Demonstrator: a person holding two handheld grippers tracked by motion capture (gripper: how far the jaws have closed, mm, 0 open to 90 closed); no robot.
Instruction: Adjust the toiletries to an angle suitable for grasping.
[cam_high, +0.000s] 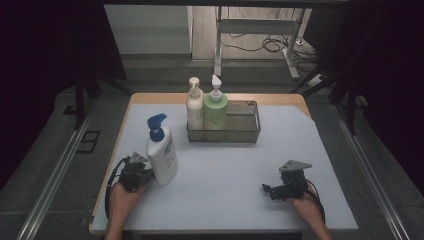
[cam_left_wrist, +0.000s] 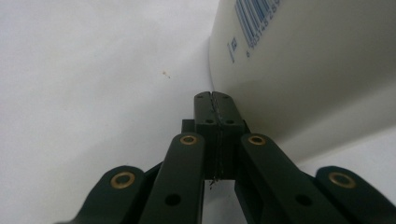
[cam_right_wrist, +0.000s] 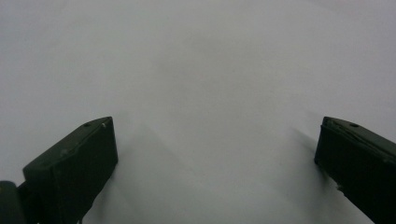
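A white pump bottle with a blue nozzle (cam_high: 162, 150) stands upright on the white table mat (cam_high: 225, 170) at the front left. My left gripper (cam_high: 142, 175) sits just left of its base, jaws pressed together with nothing between them; in the left gripper view the shut gripper (cam_left_wrist: 215, 99) points at the foot of the bottle (cam_left_wrist: 303, 70), tips close to its wall. My right gripper (cam_high: 267, 189) rests low at the front right, jaws wide apart. The right gripper view has its gripper (cam_right_wrist: 215, 154) over bare mat.
A wire mesh basket (cam_high: 247, 131) at the back centre holds a cream pump bottle (cam_high: 194, 107) and a green pump bottle (cam_high: 215, 109) in its left end. The wooden table edge (cam_high: 150, 96) borders the mat. Dark curtains flank the table.
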